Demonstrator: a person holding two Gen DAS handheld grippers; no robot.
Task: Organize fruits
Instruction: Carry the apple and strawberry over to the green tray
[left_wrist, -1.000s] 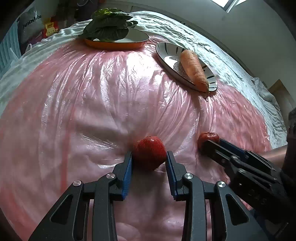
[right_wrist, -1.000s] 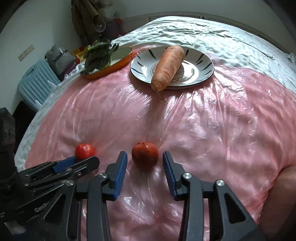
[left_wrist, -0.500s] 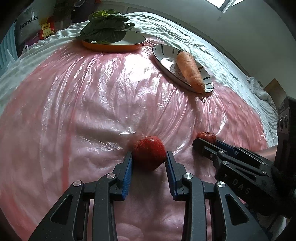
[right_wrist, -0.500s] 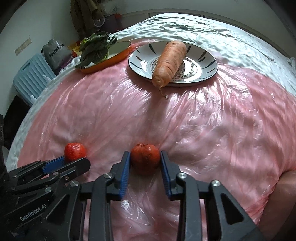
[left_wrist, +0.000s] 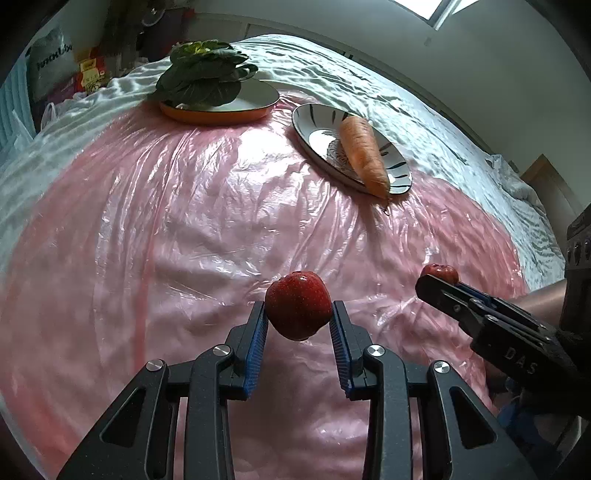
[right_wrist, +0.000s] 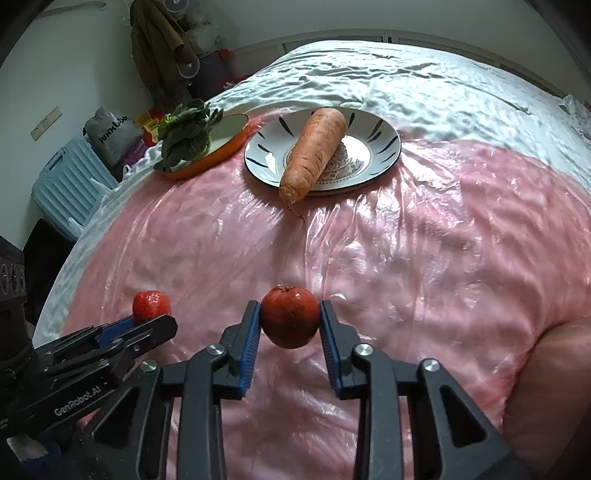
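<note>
Clamping one red fruit (left_wrist: 298, 309) in the left gripper (left_wrist: 298, 325), another (right_wrist: 290, 316) in the right gripper (right_wrist: 290, 325), jaws pressing both clear of the bed, probably heading for plates at twelve o'clock.

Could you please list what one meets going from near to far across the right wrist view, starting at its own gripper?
right gripper shut on the dark red fruit → pink plastic sheet → carrot on the patterned plate → white bedding
</note>
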